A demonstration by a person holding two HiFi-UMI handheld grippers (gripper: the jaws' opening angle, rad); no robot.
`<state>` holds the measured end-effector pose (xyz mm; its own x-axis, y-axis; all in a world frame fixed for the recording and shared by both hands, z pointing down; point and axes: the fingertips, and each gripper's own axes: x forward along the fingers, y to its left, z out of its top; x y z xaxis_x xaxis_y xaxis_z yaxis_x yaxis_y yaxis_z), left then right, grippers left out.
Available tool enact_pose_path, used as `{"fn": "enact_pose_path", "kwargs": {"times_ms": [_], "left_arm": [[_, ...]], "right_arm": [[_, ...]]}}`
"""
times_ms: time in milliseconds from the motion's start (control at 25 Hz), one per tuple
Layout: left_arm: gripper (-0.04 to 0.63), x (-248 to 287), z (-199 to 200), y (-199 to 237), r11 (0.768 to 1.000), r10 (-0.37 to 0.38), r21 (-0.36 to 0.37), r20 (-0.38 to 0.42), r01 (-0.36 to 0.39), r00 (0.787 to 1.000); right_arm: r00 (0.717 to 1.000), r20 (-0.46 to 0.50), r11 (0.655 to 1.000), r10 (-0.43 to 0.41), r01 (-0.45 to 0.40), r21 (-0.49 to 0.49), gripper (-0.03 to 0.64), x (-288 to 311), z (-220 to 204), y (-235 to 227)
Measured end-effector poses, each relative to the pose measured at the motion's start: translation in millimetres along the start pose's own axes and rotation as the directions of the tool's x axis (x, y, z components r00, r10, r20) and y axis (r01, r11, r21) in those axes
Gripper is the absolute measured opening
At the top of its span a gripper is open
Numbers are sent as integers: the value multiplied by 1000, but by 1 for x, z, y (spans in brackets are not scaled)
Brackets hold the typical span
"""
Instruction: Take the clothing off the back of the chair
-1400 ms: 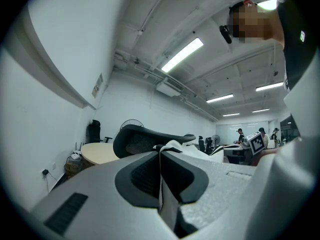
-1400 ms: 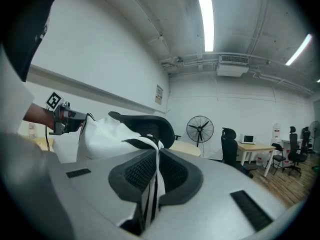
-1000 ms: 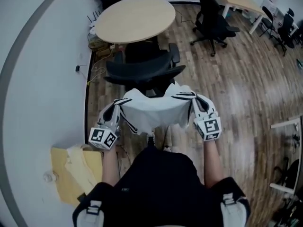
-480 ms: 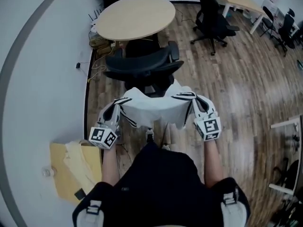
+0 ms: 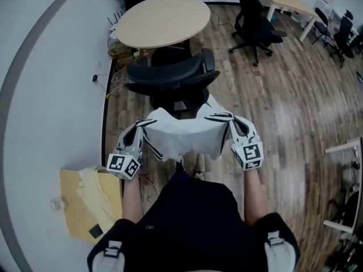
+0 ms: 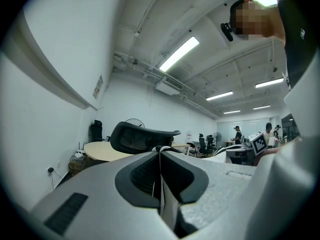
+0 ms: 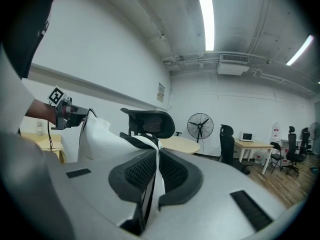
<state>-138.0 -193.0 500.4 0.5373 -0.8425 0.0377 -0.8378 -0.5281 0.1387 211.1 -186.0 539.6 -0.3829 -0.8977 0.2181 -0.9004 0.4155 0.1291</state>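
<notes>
**Scene.** A wooden floor (image 5: 272, 112) fills the right of the head view. A round desk (image 5: 161, 20) is seen at upper centre, and a black chair (image 5: 170, 77) stands just below it with the mesh of its back bare.

**Task item.** The white garment (image 5: 182, 134), trimmed in black, is found at the centre of the frame below the chair. It is stretched between the two grippers in front of the person. Whether its far edge touches the seat cannot be told.

**Grippers.** The left gripper (image 5: 140, 128) is at centre left and the right gripper (image 5: 231, 121) at centre right, at like height. In each gripper view the jaws are seen pressed together on a fold of the cloth.

**Assessment.** The garment is judged lifted off the chair's back, and drawing it clear is the step in hand.

**Recommendations.**
- Both grips should be held firm.
- The hands should be moved as a pair so the cloth is spread evenly.
- The hanging hem should be watched against the seat and armrests.
- The hem should be carried above the floor.
</notes>
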Motion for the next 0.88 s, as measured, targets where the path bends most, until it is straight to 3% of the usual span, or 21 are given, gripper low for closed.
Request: {"fn": "enact_pose_path", "kwargs": {"times_ms": [880], "left_arm": [[11,-2,-3,-16,1000,-13,-9,4,13,1000]], "right_arm": [[1000,-5,1000,-25,25,9,9,-19,-8,-5]]}}
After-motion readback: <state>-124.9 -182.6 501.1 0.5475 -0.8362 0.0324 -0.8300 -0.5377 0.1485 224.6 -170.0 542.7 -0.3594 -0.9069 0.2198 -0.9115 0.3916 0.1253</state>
